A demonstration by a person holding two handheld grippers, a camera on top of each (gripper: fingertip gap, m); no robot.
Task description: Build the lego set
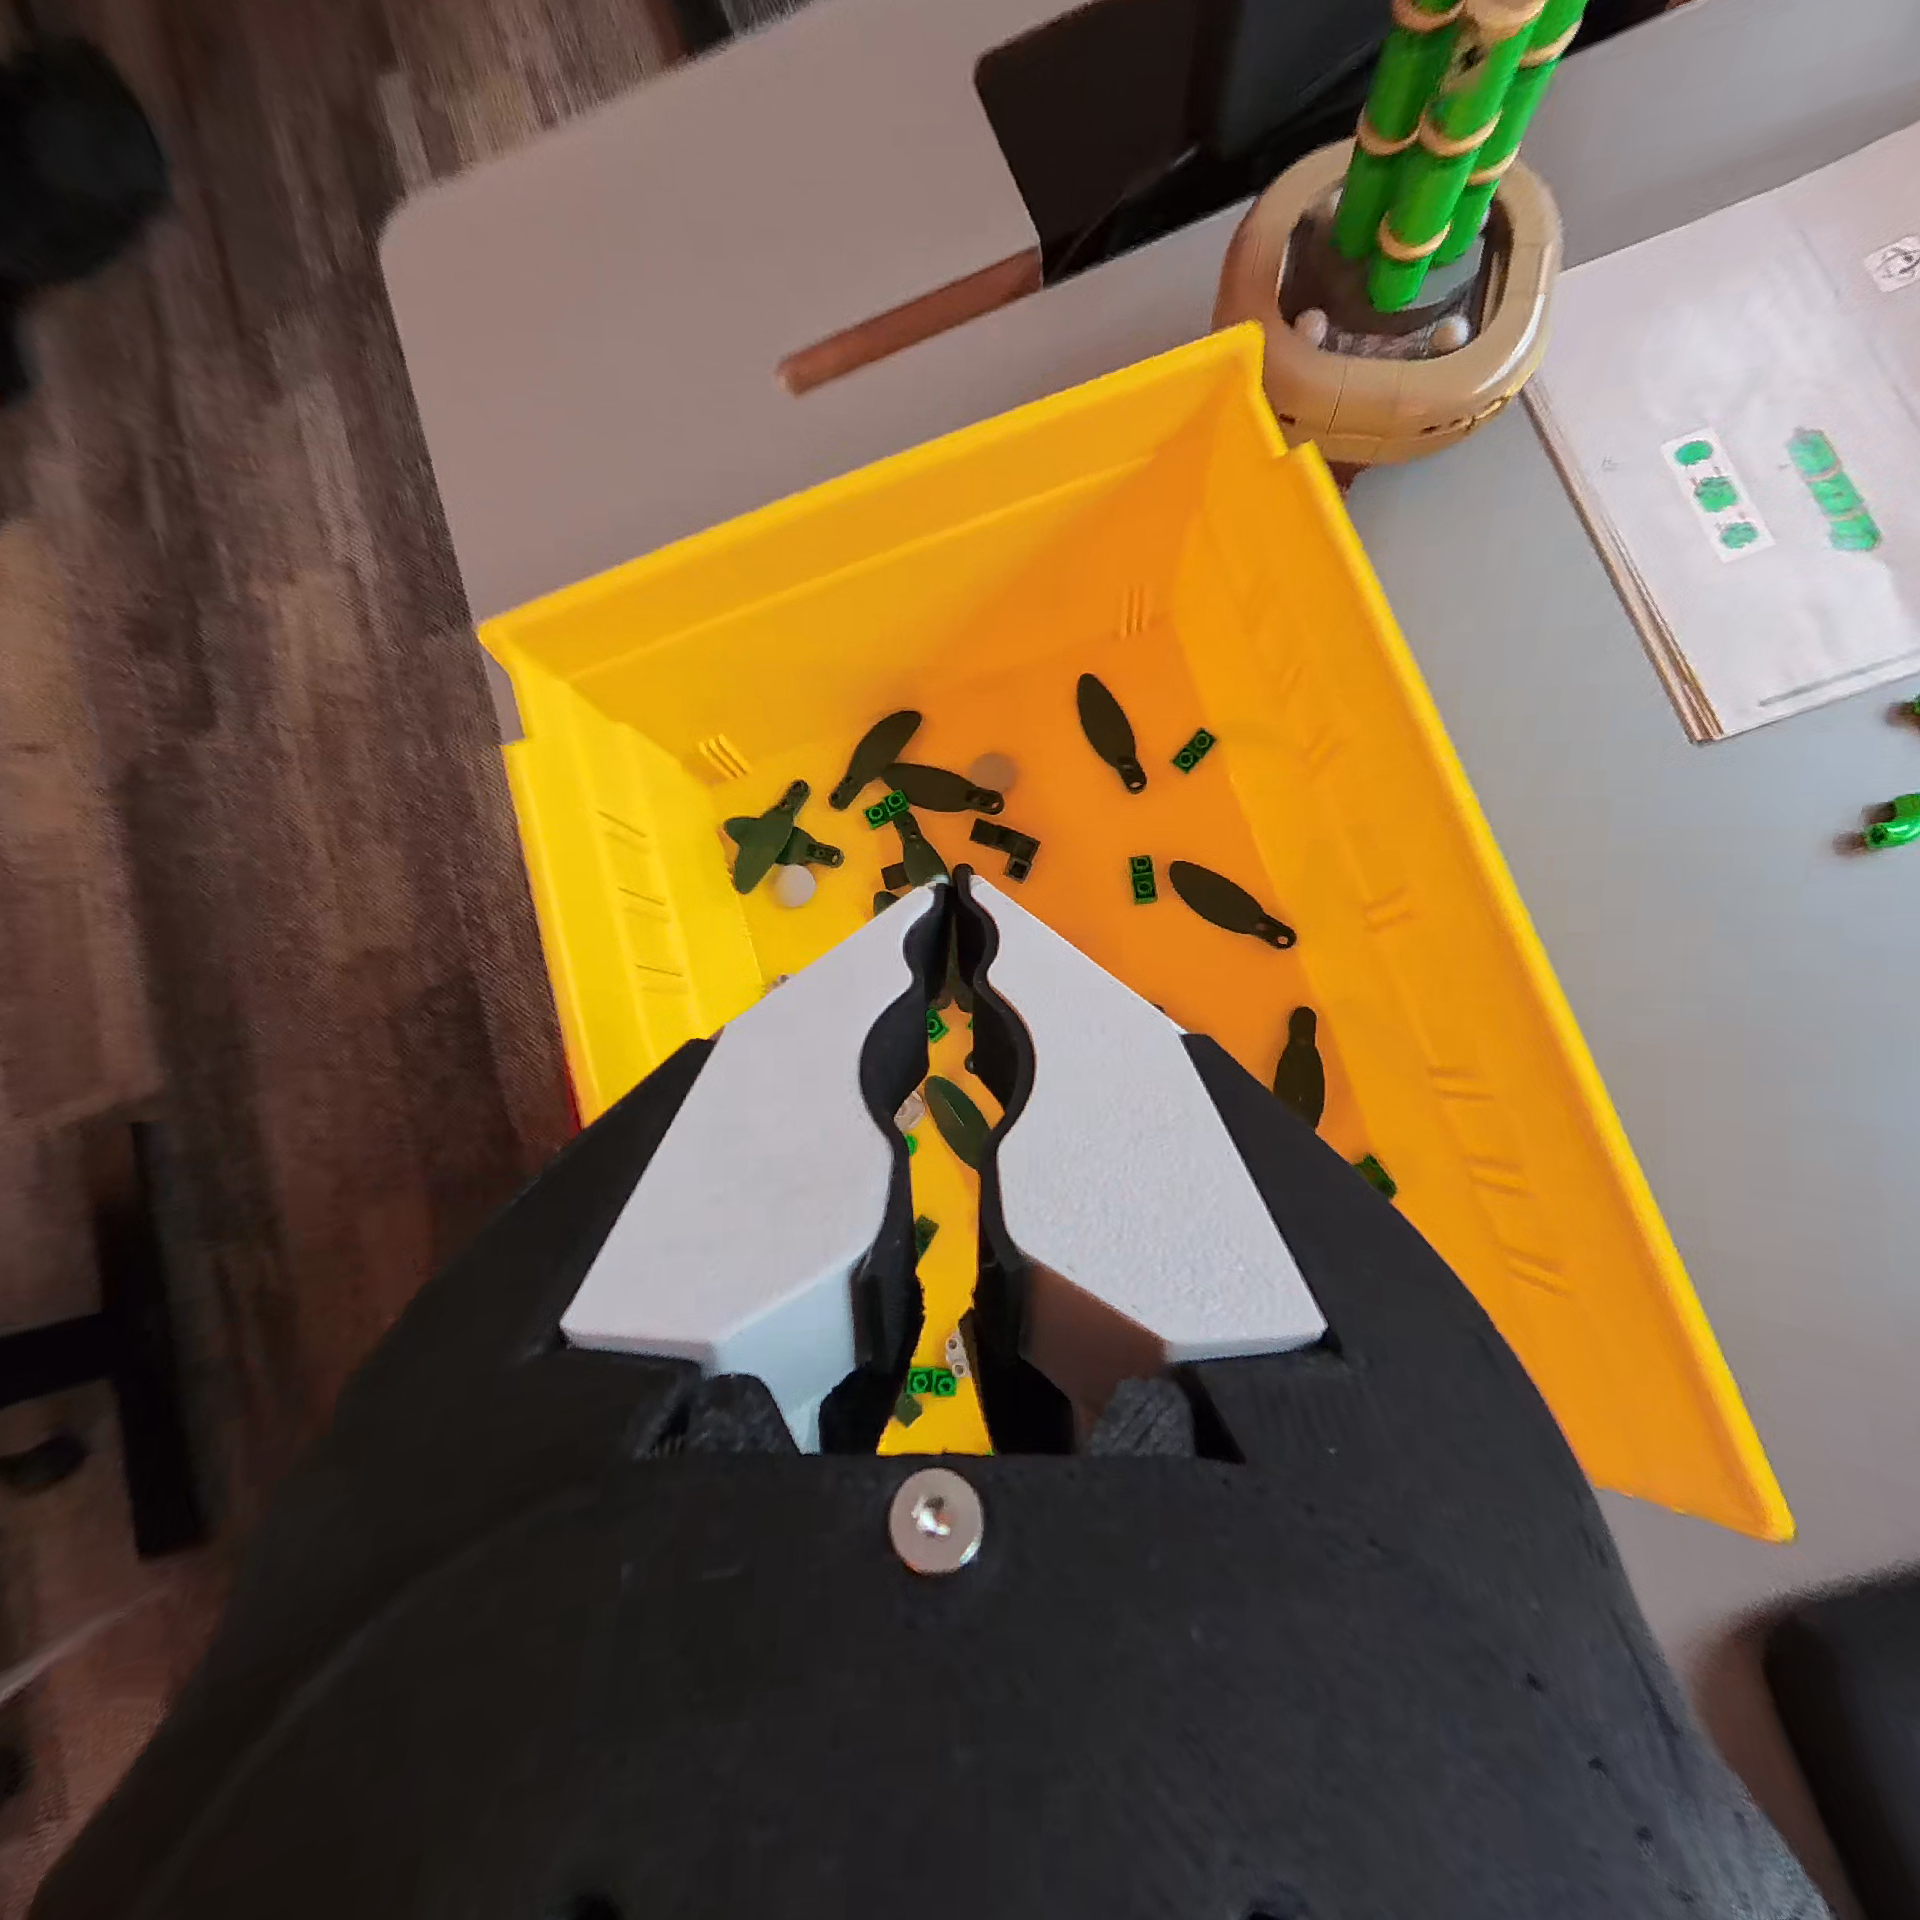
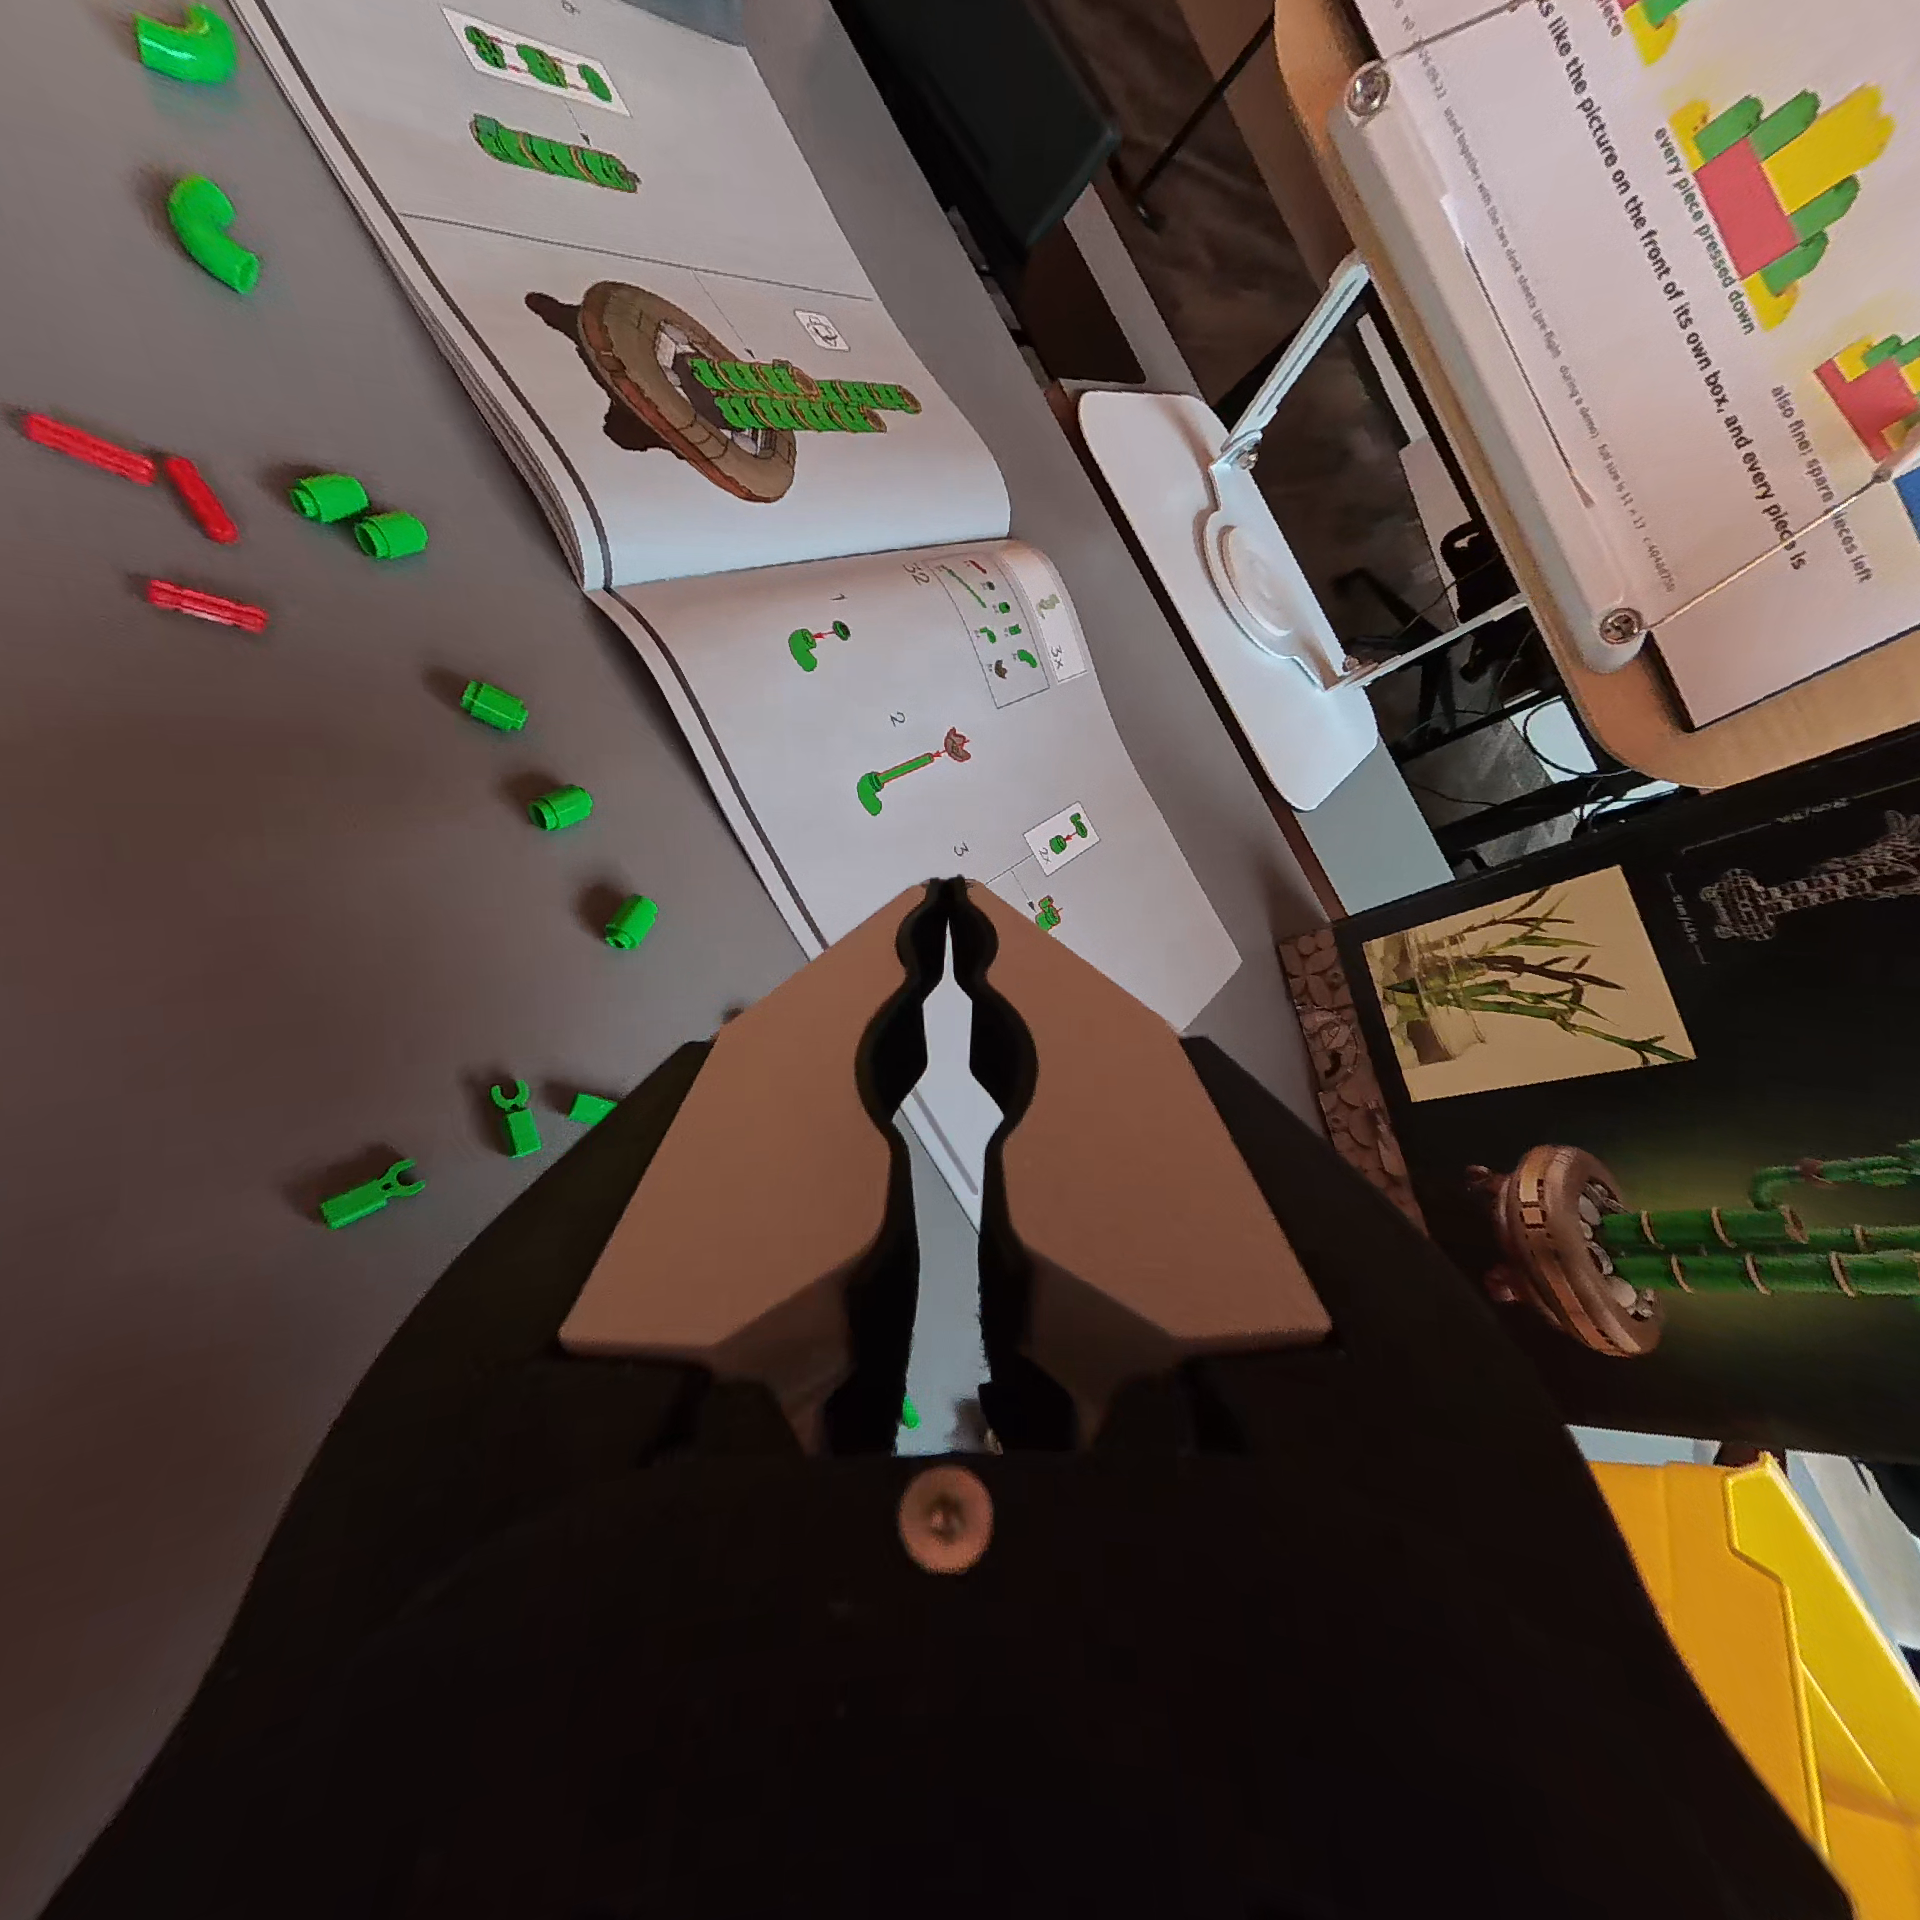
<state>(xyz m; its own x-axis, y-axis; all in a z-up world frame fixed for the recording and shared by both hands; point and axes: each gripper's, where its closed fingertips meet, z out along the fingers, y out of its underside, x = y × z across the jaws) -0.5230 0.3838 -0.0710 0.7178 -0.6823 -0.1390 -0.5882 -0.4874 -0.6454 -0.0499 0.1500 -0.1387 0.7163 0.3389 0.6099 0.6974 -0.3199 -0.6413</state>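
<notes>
In the left wrist view my left gripper is shut, its tips over the yellow bin. The bin holds several dark green leaf pieces and small green plates. One leaf's stem runs right up to the tips; I cannot tell if it is gripped. The partly built bamboo model stands in its tan pot behind the bin. In the right wrist view my right gripper is shut and empty above the open instruction booklet. Loose green pieces and red axles lie left of it.
The grey table carries the pieces. The set's dark box lies to the right, with a white stand holding a printed sheet beyond it. The yellow bin's corner shows at lower right. The table edge and wooden floor lie left of the bin. Across from one pair of fingers to the other is roughly 55 cm. The leaf's stem is about 15 cm from my left fingertips and 55 cm from my right. To reach the partly built bamboo model in a straight line is about 25 cm for my left fingers, about 40 cm for my right.
</notes>
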